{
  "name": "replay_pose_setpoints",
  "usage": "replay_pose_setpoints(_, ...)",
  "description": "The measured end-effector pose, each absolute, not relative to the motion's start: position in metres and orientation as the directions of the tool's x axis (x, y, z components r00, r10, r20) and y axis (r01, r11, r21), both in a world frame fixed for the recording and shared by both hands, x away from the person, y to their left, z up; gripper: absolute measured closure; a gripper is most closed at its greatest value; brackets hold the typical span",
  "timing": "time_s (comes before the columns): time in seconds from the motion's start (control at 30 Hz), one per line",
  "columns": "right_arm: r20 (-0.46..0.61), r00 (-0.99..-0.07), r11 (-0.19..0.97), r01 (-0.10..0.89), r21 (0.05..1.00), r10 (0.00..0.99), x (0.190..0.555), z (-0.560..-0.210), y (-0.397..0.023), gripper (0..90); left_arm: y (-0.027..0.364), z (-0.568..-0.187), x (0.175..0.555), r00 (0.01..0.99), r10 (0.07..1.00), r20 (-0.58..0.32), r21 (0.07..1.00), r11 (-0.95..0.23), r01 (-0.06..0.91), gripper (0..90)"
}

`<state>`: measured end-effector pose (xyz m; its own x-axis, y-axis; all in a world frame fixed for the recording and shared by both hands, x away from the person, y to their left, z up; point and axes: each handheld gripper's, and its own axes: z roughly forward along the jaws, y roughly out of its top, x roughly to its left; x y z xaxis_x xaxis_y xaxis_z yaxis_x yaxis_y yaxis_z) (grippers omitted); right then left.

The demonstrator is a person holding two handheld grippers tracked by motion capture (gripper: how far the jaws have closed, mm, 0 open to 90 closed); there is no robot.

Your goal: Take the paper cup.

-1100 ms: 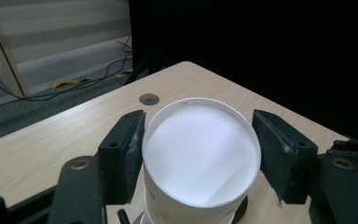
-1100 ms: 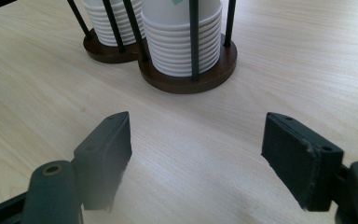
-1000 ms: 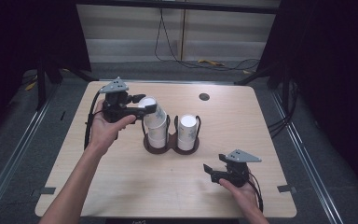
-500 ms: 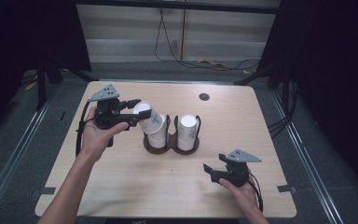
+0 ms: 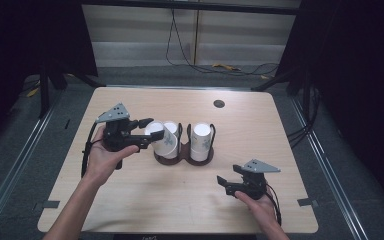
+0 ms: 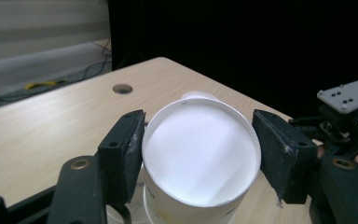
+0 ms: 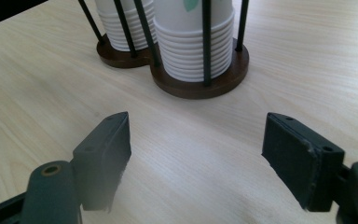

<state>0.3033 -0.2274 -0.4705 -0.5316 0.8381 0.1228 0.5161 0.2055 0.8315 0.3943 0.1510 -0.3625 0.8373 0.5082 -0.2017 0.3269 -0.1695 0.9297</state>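
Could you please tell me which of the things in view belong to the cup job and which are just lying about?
Part of the job:
- paper cup, gripped tilted by the left gripper
- cup stacks
- dark cup holder
- right gripper, open, empty, on the table

Just lying about:
- round hole in the tabletop
- cables on the floor

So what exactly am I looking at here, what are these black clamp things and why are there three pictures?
A person at a wooden table holds a hand-held gripper in each hand. One picture looks down from above; the other two come from cameras riding on each tool. A dark cup holder on the table carries two stacks of white paper cups. The left hand-held gripper grips one tilted paper cup at the left stack. The right hand-held gripper is open, with nothing between its jaws, low over the table near the holder.
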Motion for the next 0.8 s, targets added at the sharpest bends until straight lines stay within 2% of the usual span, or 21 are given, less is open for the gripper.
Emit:
replay_pose_setpoints(0.47, 0.115, -0.638, 0.251, 0.453, 0.855, 0.762, 0.305, -0.441, -0.201, 18.4, 0.142, -0.383, 0.381, 0.854, 0.484, -0.19, 0.916, -0.226, 0.331, 36.6)
replay_pose_setpoints(0.63, 0.108, -0.685, 0.285, 0.435, 0.854, 0.72, 0.309, -0.441, -0.181, 17.0, 0.137, -0.391, 0.377, 0.854, 0.467, -0.23, 0.905, -0.22, 0.364, 36.6)
replay_pose_setpoints(0.8, 0.097, -0.737, 0.333, 0.414, 0.847, 0.669, 0.311, -0.442, -0.167, 15.6, 0.138, -0.393, 0.372, 0.859, 0.461, -0.223, 0.901, -0.239, 0.362, 36.6)
